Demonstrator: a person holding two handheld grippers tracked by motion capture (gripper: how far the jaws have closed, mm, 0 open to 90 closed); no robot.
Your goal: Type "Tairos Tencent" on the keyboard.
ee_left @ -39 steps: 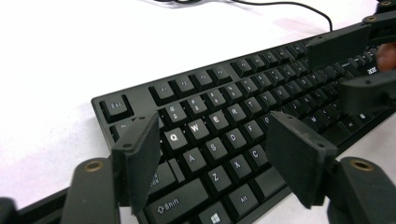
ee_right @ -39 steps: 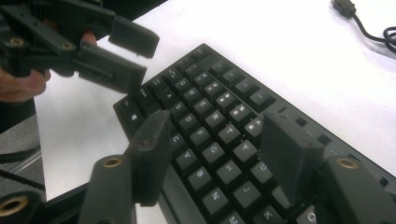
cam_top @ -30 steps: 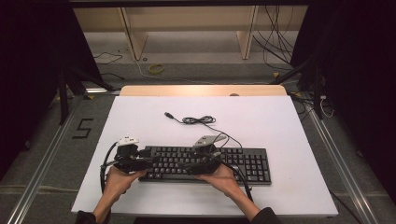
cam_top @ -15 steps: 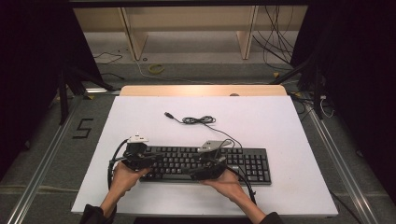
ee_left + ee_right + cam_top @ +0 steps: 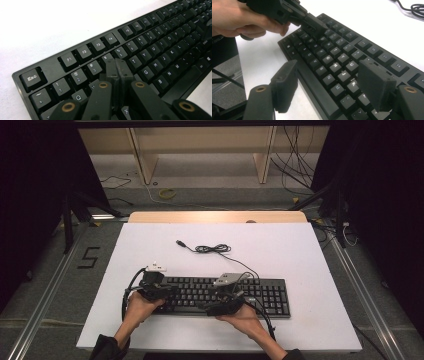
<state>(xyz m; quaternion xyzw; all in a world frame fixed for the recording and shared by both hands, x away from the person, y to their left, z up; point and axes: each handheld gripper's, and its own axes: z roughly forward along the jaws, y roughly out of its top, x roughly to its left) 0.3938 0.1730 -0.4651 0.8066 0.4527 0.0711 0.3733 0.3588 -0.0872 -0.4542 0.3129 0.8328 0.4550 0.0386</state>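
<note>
A black keyboard (image 5: 262, 296) lies on the white table near its front edge; its cable (image 5: 214, 249) curls behind it. My left gripper (image 5: 117, 67) is shut, jaws pressed together with nothing between them, tips resting over the number and letter keys at the keyboard's left end (image 5: 167, 293). Its jaws have just been closing. From the right gripper view, the left gripper (image 5: 316, 27) points down at those keys. My right gripper (image 5: 329, 85) is open and hovers low over the keyboard (image 5: 337, 57): one jaw hangs beside the front edge, the other over the letter keys (image 5: 215, 306).
The white table top (image 5: 300, 250) extends behind and to the right of the keyboard. The cable's USB plug (image 5: 179, 242) lies loose at mid-table. A wooden strip (image 5: 215, 216) borders the far edge, with shelving and floor cables beyond.
My left hand has slid right, from beside the keyboard's left end onto its keys. The right hand has stayed in place.
</note>
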